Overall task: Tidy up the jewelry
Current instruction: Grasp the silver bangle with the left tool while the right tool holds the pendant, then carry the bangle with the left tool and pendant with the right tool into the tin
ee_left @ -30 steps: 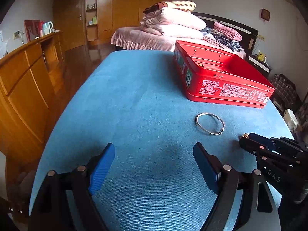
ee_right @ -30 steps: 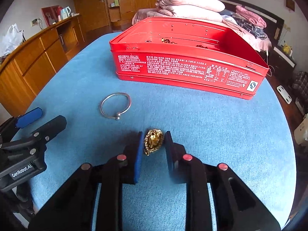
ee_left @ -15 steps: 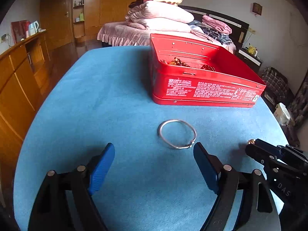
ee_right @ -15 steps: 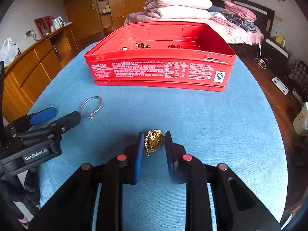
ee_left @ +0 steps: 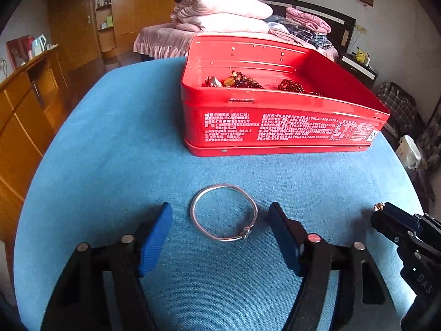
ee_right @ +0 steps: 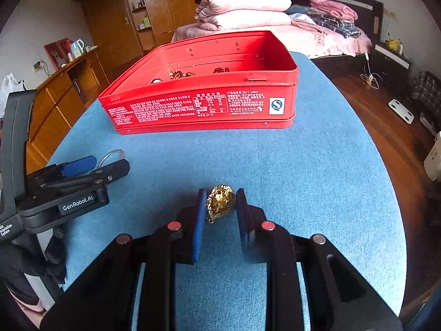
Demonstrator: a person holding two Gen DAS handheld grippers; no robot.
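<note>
While our left gripper (ee_left: 220, 237) stood wide open, the silver bangle (ee_left: 223, 213) lay flat on the blue tablecloth (ee_left: 110, 143) between its fingers, touching neither, so we judged that hand the nearer for it. Our right gripper (ee_right: 220, 209) was closed on a gold ornament (ee_right: 220, 200) (a crumpled-looking cluster). Farther off sat the red tin (ee_left: 275, 132), open-topped, with beads (ee_left: 242, 81) inside.
</note>
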